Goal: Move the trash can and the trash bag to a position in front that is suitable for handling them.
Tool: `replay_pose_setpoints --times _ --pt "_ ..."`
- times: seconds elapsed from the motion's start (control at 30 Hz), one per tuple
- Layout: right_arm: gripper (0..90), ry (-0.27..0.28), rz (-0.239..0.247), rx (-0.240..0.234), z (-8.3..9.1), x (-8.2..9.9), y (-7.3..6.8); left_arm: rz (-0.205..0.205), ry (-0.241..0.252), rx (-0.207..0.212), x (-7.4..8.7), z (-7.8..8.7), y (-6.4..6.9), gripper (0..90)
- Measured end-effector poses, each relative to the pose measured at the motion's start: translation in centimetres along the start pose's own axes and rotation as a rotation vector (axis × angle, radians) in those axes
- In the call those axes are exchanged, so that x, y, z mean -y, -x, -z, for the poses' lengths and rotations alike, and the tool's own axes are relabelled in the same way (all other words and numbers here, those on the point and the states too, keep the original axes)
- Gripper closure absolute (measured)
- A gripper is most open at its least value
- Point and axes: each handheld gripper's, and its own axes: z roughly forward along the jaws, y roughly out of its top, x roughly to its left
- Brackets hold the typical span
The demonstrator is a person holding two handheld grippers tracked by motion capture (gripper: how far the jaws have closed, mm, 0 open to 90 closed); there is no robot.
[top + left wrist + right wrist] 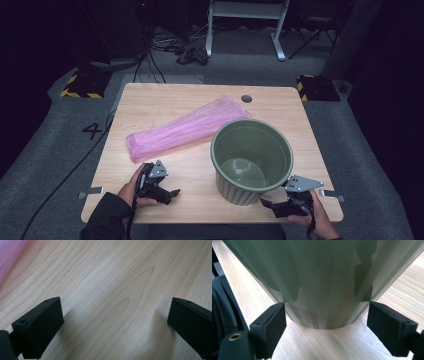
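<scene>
The green pot (251, 160) is stood upright (mouth upward); the right tool (272, 206) is held released at its base, the left tool (171, 192) released beside it.

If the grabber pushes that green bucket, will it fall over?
Probably not easily. The green bucket looks empty, so it is likely light and may slide on the smooth wooden table. Its base is narrower than its rim, so a push high up could tip it.

I am working in a dim lab or studio: grey carpet (350, 150), loose cables (165, 47), hazard-striped floor weights (80, 85), a white stand frame (245, 20).
</scene>
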Motion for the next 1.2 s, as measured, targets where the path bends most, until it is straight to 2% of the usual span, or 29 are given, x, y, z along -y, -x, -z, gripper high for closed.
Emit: replay_pose_setpoints --times 0.33,0.6,1.2 --pt "15.8 0.028 -0.026 0.033 -0.7 -0.3 -0.3 0.003 0.0 0.001 0.0 0.0 0.0 0.2" --pt "15.7 0.03 -0.032 0.051 -1.2 -0.4 -0.3 0.003 0.0 0.002 0.0 0.0 0.0 0.2" --pt "15.9 0.022 -0.033 0.107 -2.4 -1.3 0.8 0.003 0.0 0.001 0.0 -0.1 0.0 0.2"
